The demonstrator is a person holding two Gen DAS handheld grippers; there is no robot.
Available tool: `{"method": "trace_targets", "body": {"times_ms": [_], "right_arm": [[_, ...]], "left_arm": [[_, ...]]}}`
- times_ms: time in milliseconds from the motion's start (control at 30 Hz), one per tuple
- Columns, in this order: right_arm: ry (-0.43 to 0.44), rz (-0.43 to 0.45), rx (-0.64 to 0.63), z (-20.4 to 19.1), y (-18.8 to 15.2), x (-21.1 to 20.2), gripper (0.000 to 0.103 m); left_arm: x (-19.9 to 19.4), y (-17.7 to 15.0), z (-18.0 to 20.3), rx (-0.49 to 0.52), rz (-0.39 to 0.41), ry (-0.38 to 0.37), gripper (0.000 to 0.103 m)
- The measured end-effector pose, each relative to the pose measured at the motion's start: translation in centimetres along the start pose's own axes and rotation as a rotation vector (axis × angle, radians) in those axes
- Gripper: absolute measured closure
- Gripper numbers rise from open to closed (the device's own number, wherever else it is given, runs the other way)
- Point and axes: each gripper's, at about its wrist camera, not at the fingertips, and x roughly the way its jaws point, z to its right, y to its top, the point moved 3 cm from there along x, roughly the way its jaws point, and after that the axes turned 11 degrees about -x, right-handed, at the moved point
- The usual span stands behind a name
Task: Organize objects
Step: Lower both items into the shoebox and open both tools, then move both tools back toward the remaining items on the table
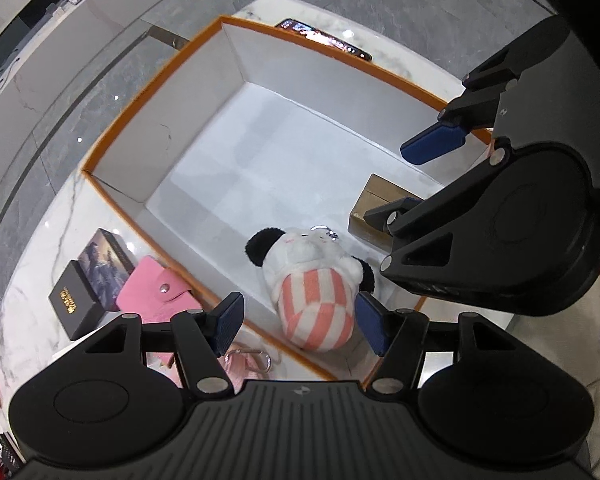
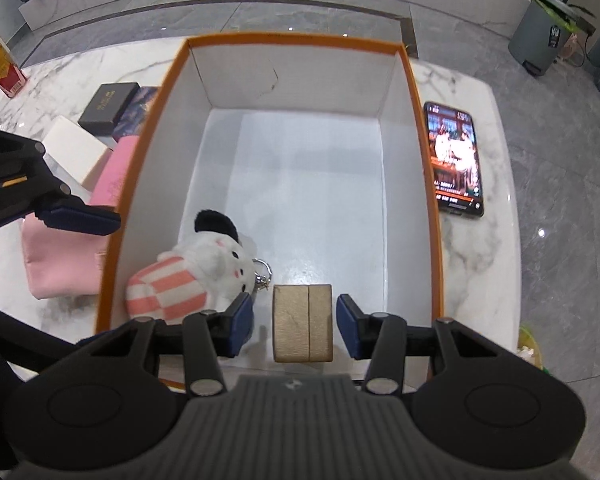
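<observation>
**Inspector A:** Where are the 2 task items sitting?

**Inspector B:** Both are lying on the white floor of the orange-rimmed box (image 2: 428, 160), at its near end. The plush toy (image 2: 188, 280) is resting in the near-left corner, its striped end toward the camera and its metal key ring (image 2: 263, 271) pointing at the tan box (image 2: 302, 322). The tan box is lying just beside the toy, apart from it.

**Inspector A:** And the right gripper (image 2: 295, 326)?

**Inspector B:** It is pointing steeply down over the tan box. Its jaws are standing partly apart, 1 blue pad showing on each side of the tan box with a clear gap on both sides. It is gripping nothing.

**Inspector A:** The left gripper (image 1: 300, 322)?

**Inspector B:** It is hanging over the near wall of the box, above the toy's striped end. Its jaws are also partly apart; the toy is appearing between the pads, which are not pressing on it. Nothing is held.

**Inspector A:** Anything outside the box?

**Inspector B:** On the marble table (image 2: 472, 264), a lit phone (image 2: 454, 158) is lying to the right. To the left, a pink wallet (image 1: 158, 294), a black case (image 1: 74, 300) and a dark book (image 1: 106, 258) are lying close together.
</observation>
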Motion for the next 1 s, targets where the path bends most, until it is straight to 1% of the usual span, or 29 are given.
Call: {"method": "trace_targets", "body": {"times_ms": [100,300,533,667,900,1000], "right_arm": [[-0.012,0.011,-0.014,-0.7,0.4,-1.3,0.054],[-0.043,0.033,-0.056,-2.7,1.5,-4.4,0.053],[-0.054,0.087,-0.088,-5.7,3.0,-7.9,0.05],[-0.047,0.099,-0.109,-7.8,3.6,-8.8,0.05],[-0.024,0.117,-0.146,-11.8,4.5,-9.4,0.05],[-0.014,0.125,-0.158,-13.5,4.8,-9.4,0.049]], "left_arm": [[-1.3,-0.5,-0.4,0.006,0.015,0.016,0.03],[-4.3,-1.5,-2.1,-0.012,0.054,0.03,0.03],[-7.0,-3.4,-4.6,-0.042,0.093,0.052,0.03],[-7.8,-4.9,-6.3,-0.056,0.099,0.071,0.03],[-9.1,-8.0,-10.5,-0.117,0.104,0.106,0.03],[-9.7,-9.6,-12.4,-0.151,0.119,0.111,0.03]]}}
